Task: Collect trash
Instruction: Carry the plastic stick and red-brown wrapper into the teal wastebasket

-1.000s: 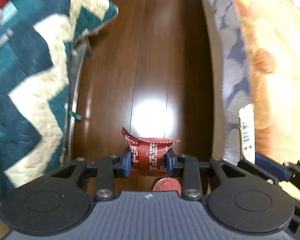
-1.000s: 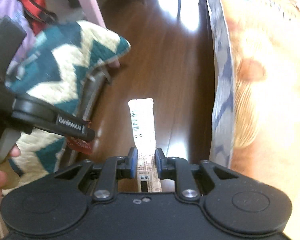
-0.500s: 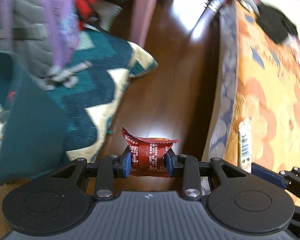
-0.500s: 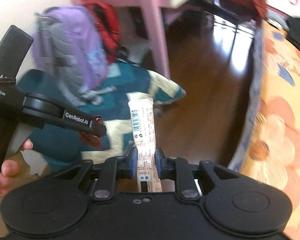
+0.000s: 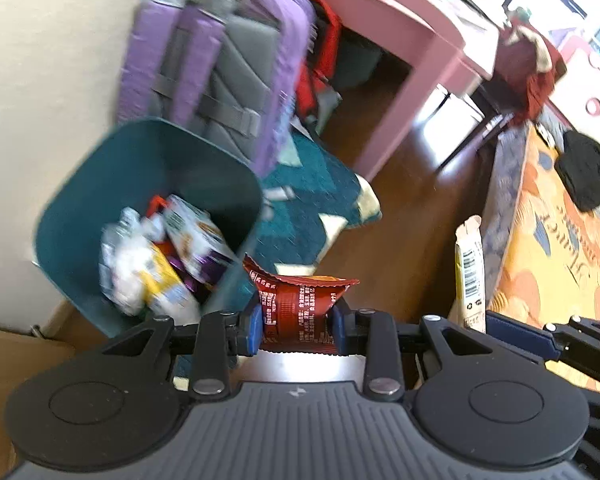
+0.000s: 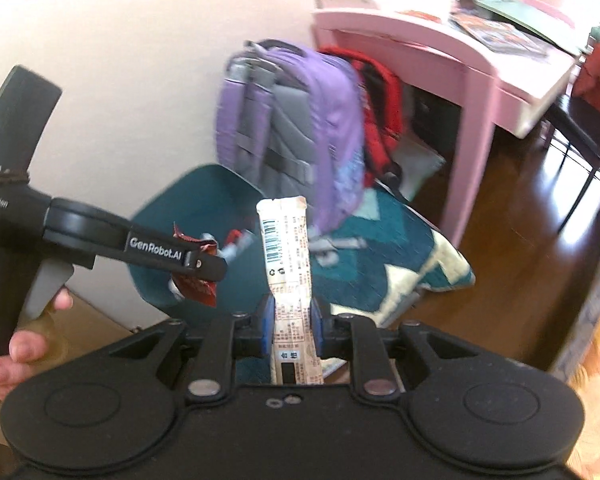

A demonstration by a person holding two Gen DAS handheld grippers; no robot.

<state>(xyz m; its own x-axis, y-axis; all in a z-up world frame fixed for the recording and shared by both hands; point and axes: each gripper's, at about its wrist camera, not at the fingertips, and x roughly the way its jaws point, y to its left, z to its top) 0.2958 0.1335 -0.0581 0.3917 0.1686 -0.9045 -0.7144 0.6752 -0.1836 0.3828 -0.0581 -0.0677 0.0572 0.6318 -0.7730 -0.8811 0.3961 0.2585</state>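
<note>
My left gripper (image 5: 298, 330) is shut on a crumpled red snack wrapper (image 5: 300, 304), held just to the right of a teal trash bin (image 5: 80, 208) that holds several wrappers and cartons. My right gripper (image 6: 291, 330) is shut on a long beige stick wrapper (image 6: 286, 248) with a barcode, standing upright. In the right wrist view the left gripper (image 6: 204, 266) reaches in from the left with the red wrapper (image 6: 192, 288), above the bin (image 6: 208, 192). The beige wrapper (image 5: 469, 268) also shows at the right of the left wrist view.
A purple backpack (image 6: 292, 132) and a red bag (image 6: 380, 120) lean on the wall behind the bin, beside a pink desk (image 6: 440, 56). A teal zigzag blanket (image 6: 396, 264) lies on the dark wood floor (image 6: 520, 240). An orange patterned bed cover (image 5: 560, 260) lies at the right.
Both grippers have risen from near the floor, keeping their wrappers. The bin, backpack and pink desk have come into view, and the left gripper now stands by the bin.
</note>
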